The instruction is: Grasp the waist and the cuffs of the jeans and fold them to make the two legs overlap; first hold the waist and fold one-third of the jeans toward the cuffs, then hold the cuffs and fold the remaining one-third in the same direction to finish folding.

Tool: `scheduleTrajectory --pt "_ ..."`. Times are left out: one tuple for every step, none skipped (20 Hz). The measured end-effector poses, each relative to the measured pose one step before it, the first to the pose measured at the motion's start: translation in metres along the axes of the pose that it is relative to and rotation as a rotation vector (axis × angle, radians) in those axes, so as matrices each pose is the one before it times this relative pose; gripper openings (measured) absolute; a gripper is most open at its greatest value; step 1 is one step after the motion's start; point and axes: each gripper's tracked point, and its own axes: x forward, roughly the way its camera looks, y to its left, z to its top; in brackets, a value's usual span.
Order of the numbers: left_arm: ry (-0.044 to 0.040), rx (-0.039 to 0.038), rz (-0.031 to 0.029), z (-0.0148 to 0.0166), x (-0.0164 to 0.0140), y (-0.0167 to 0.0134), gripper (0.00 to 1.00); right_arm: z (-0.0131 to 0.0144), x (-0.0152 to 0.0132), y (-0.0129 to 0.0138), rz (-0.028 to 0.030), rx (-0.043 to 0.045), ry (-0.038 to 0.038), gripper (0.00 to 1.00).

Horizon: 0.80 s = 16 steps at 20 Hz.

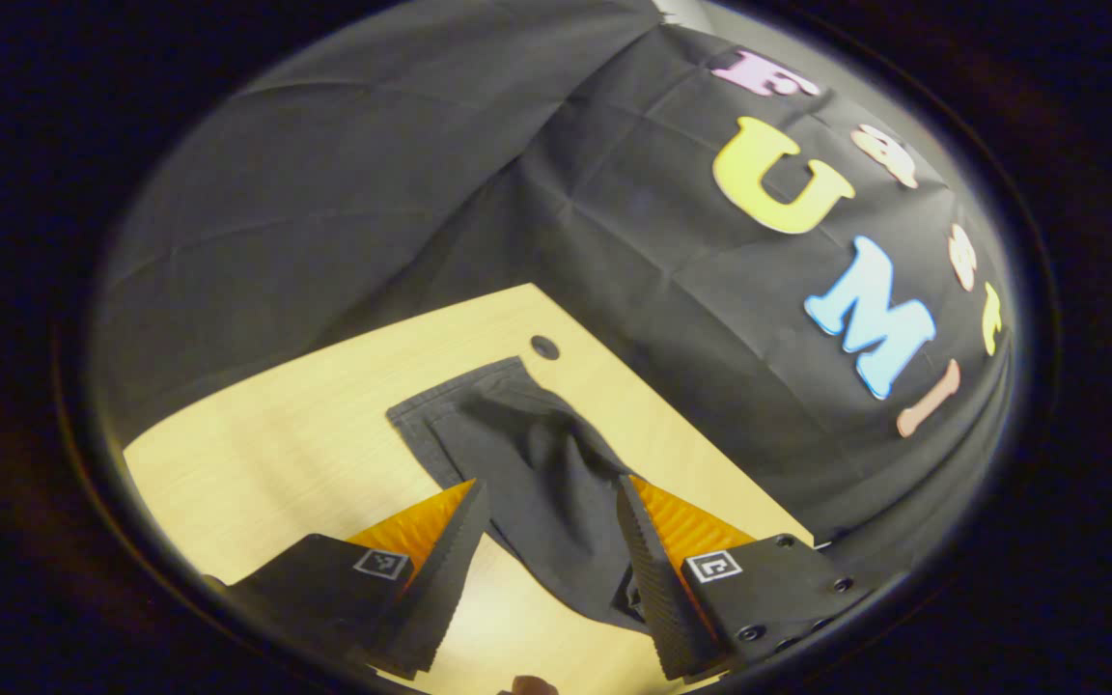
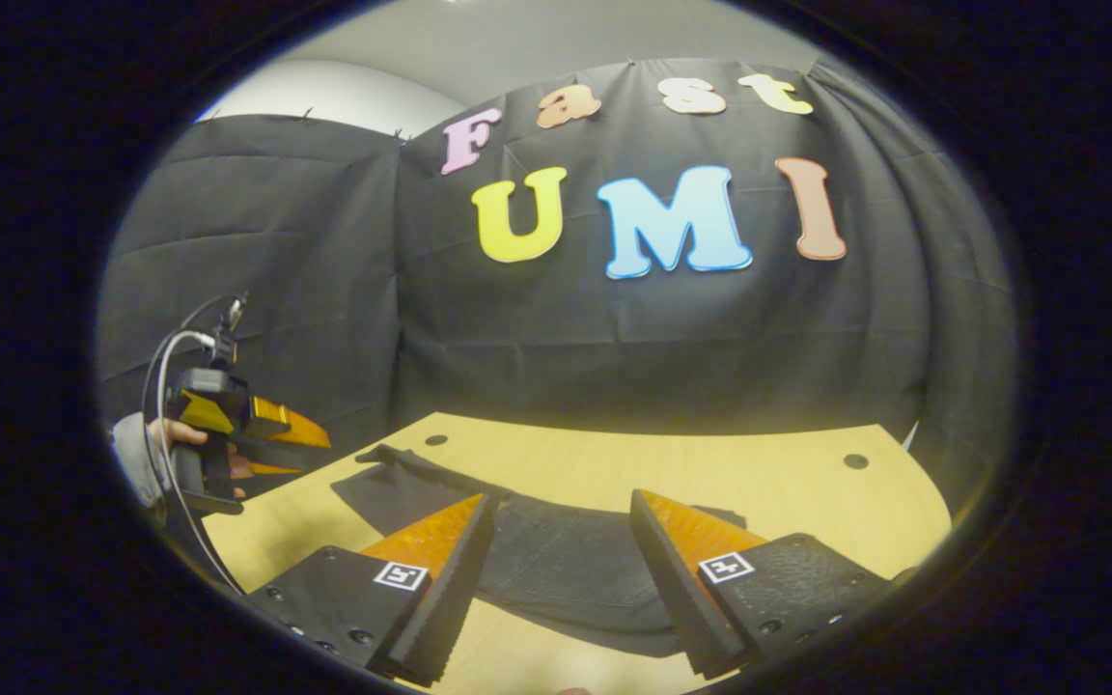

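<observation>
Jeans (image 1: 527, 483) flat on table (image 1: 305, 434); left gripper (image 1: 551, 502) open above them

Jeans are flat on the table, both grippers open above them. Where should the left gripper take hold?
Probably the hemmed end of the jeans, at its corner lying flat on the table. Bring the left gripper down from above, its open jaws astride that edge; which end this is can't be told.

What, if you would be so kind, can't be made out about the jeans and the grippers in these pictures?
- Left gripper view: near end of the jeans hidden behind the left gripper; waist or cuffs unclear.
- Right gripper view: jeans' near edge covered by the right gripper.
- Right gripper view: the farther gripper's jaws, small at the edge, unreadable.
</observation>
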Motion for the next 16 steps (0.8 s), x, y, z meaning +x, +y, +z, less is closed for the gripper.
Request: scheduleTrajectory --pt "0.02043 -0.02665 0.02280 -0.00208 0.00650 0.01091 0.89 0.00896 -0.00674 -0.01027 -0.02073 0.00338 -0.01305 0.86" --pt "0.02220 -0.02503 0.02428 -0.00268 0.00742 0.00762 0.89 0.00675 -0.00620 -0.01151 -0.02786 0.00485 -0.01049 0.86" --pt "0.02635 -0.02543 0.01947 -0.00376 0.00840 0.00773 0.89 0.00692 -0.00512 -0.01325 -0.03138 0.00101 -0.01013 0.86" --pt "0.02587 -0.03328 0.02183 -0.00496 0.00562 0.00522 0.89 0.00522 -0.00218 -0.01303 -0.03784 -0.00686 -0.01016 0.88" --pt "0.02784 -0.03472 0.01537 -0.00309 0.00869 0.00552 0.89 0.00413 -0.00132 -0.01336 -0.03296 -0.00973 -0.00478 0.88" --pt "0.02401 -0.03751 0.01396 -0.00180 0.01000 0.00616 0.89 0.00107 -0.00381 -0.01049 -0.02501 -0.01241 -0.00109 0.89" --pt "0.02530 -0.03712 0.00473 -0.00121 0.00842 0.00367 0.89 0.00080 -0.00177 -0.00928 -0.01814 -0.00467 0.00308 0.89" --pt "0.01554 -0.03347 0.00579 0.00324 0.00816 0.00457 0.89 0.00184 -0.00109 -0.00536 -0.00775 0.00897 0.00322 0.91" --pt "0.01225 -0.02818 0.00364 0.00354 0.00726 0.00283 0.89 0.00376 -0.00139 -0.00235 -0.00451 0.01430 -0.00194 0.92" --pt "0.01132 -0.01420 0.00086 0.00235 0.00481 0.00170 0.89 0.00250 0.00164 -0.00113 -0.01036 0.00757 -0.00600 0.94" --pt "0.00823 -0.00285 0.01769 0.00340 0.00643 0.00547 0.89 0.00149 0.00034 -0.00329 -0.01815 0.00812 -0.00229 0.94" --pt "0.00700 -0.00384 0.01538 0.00394 0.00771 0.00489 0.89 -0.00075 -0.00036 -0.00127 -0.01717 0.01234 -0.00017 0.94" --pt "0.00893 -0.01091 0.00124 0.00413 0.00781 0.00195 0.89 -0.00038 -0.00031 0.00051 -0.01129 0.01635 0.00417 0.94" --pt "0.01044 -0.01231 -0.01431 0.00330 0.00403 0.00006 0.89 -0.00125 -0.00014 0.00291 -0.00194 0.01328 0.00427 1.00" --pt "0.01178 -0.00677 -0.00039 0.00035 0.00478 0.00173 0.89 -0.00191 0.00124 0.00394 -0.00443 0.00275 0.00862 0.94" --pt "0.01460 -0.00504 0.00400 -0.00203 0.00388 0.00242 0.88 -0.00237 0.00142 0.00142 -0.01071 -0.00733 0.00585 0.94"
